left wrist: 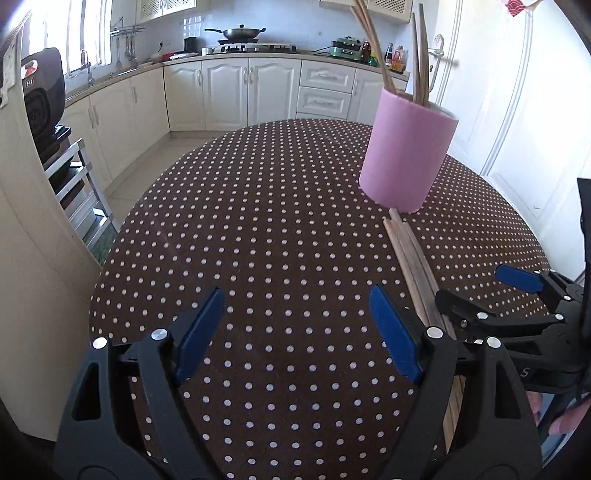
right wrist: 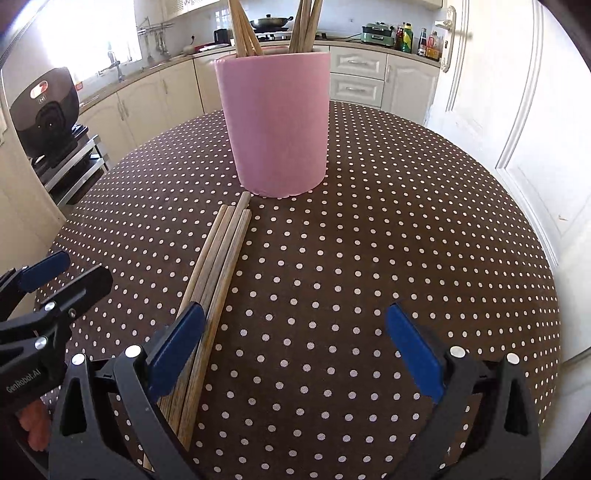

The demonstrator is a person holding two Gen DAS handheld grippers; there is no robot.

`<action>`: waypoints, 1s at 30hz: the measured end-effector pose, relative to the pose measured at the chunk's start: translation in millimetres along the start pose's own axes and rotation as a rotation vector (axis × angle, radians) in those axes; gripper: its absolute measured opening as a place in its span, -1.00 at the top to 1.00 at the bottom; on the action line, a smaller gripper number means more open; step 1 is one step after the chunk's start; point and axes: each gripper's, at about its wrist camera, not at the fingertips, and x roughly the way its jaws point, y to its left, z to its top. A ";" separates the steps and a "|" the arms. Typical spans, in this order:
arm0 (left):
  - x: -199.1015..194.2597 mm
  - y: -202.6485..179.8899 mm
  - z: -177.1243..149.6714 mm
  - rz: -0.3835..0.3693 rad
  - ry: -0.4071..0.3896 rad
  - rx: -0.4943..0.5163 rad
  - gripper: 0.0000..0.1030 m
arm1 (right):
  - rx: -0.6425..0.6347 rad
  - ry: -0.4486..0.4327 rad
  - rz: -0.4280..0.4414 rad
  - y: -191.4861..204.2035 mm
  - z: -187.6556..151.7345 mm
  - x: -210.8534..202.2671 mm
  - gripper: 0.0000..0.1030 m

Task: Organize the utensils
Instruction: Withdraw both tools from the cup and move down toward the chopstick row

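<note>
My left gripper (left wrist: 299, 332) hangs with its blue pads spread wide and nothing between them, only the dotted tablecloth (left wrist: 258, 221) below. My right gripper (right wrist: 299, 350) is just as widely released and grips nothing, though its left pad (right wrist: 173, 350) sits over the near part of the loose chopsticks (right wrist: 218, 258).

Those chopsticks lie flat on the cloth as a tight bundle of about four, side by side. From my right gripper their long axis runs from under my left finger forward and slightly to the right, so the far tips point at the foot of the pink holder (right wrist: 275, 122); the longest tip lies just beside its base, perhaps touching, I cannot tell which. The near ends are hidden beneath my gripper.

From my left gripper the same bundle lies just outside my right pad (left wrist: 395, 336), running away ahead and a little leftward toward the holder, which stands ahead and to the right of me. From my right gripper the holder is straight ahead, upright, with more chopsticks (right wrist: 243, 26) standing inside, leaning apart in two groups and pointing up.

My two grippers are near each other, the bundle between them.
</note>
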 end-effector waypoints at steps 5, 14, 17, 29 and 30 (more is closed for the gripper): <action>2.5 1.8 -6.2 -0.016 0.016 -0.019 -0.55 | -0.002 -0.004 -0.008 8.5 0.0 0.4 -0.69; 0.7 15.2 -10.4 -0.049 0.028 -0.057 -0.55 | 0.040 -0.005 0.000 9.4 -1.7 -5.5 -0.51; 0.8 19.1 -9.8 -0.065 0.027 -0.073 -0.55 | 0.042 -0.010 -0.012 6.9 -2.8 -6.4 -0.51; 3.4 13.8 -6.2 -0.051 0.033 -0.058 -0.55 | -0.028 -0.004 -0.009 20.7 -1.8 -4.8 0.13; 3.3 13.4 -6.3 -0.050 0.033 -0.057 -0.55 | -0.051 -0.014 -0.029 24.5 -1.1 -3.6 0.15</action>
